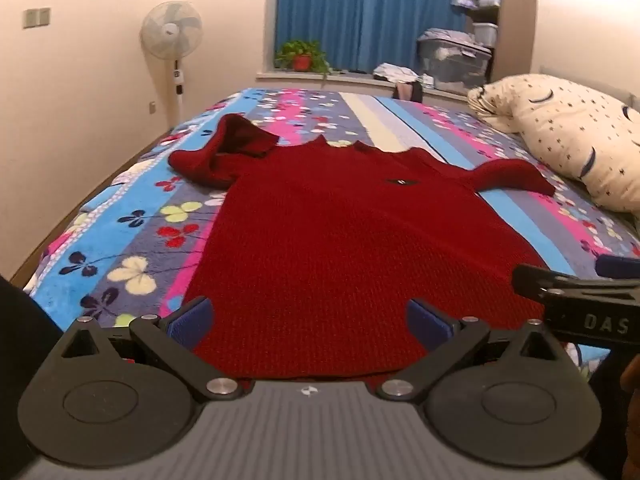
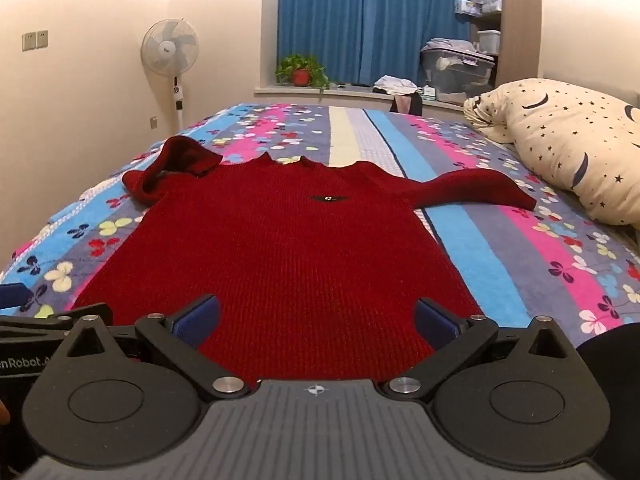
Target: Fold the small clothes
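Note:
A dark red knit sweater [image 1: 340, 232] lies flat, front up, on the bed, collar at the far end, hem near me. It also shows in the right wrist view [image 2: 288, 248]. Its left sleeve [image 1: 224, 152] is crumpled and folded back near the shoulder; its right sleeve [image 1: 516, 176] lies stretched out to the right. My left gripper [image 1: 310, 320] is open and empty above the hem. My right gripper [image 2: 318, 320] is open and empty above the hem too, and shows at the right edge of the left wrist view [image 1: 576, 296].
The bed has a floral striped blanket [image 1: 132, 236]. A cream star-patterned pillow [image 1: 568, 136] lies at the right. A standing fan [image 1: 172, 40], a potted plant [image 1: 302, 56] on the window ledge, blue curtains and storage bins stand beyond the bed.

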Motion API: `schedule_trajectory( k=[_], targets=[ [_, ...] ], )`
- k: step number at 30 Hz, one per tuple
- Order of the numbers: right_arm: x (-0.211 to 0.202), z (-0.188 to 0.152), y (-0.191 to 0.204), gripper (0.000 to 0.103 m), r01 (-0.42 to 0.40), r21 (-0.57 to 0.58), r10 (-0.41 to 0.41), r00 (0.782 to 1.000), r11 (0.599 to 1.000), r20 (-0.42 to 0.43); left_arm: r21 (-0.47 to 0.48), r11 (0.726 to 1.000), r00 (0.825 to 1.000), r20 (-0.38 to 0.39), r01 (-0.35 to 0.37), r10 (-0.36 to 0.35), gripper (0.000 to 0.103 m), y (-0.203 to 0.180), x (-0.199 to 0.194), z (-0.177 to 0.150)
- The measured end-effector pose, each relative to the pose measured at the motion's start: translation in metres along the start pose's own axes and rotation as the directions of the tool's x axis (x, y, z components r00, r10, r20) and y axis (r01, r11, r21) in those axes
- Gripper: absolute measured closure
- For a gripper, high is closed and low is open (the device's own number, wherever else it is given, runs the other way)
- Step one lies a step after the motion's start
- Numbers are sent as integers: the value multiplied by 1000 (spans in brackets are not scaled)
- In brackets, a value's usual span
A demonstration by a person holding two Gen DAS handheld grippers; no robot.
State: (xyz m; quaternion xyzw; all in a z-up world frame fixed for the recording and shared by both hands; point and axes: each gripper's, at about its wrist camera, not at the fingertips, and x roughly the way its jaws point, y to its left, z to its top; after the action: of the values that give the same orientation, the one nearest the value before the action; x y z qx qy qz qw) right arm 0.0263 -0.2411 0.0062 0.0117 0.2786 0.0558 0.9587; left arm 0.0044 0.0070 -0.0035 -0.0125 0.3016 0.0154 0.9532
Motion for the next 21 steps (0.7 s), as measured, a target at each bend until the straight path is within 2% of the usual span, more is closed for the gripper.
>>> schedule_trajectory(
  k=[5, 21],
  targets=[
    [-1, -1, 11, 1, 14, 10, -14, 1000, 1000, -27, 22, 1000, 1000, 2, 3, -3, 0, -5, 2, -3],
    [2, -3, 18, 1, 23, -13, -23, 999, 1000, -31, 20, 1000, 1000, -6, -2, 2, 0, -6, 4, -5]
  ],
)
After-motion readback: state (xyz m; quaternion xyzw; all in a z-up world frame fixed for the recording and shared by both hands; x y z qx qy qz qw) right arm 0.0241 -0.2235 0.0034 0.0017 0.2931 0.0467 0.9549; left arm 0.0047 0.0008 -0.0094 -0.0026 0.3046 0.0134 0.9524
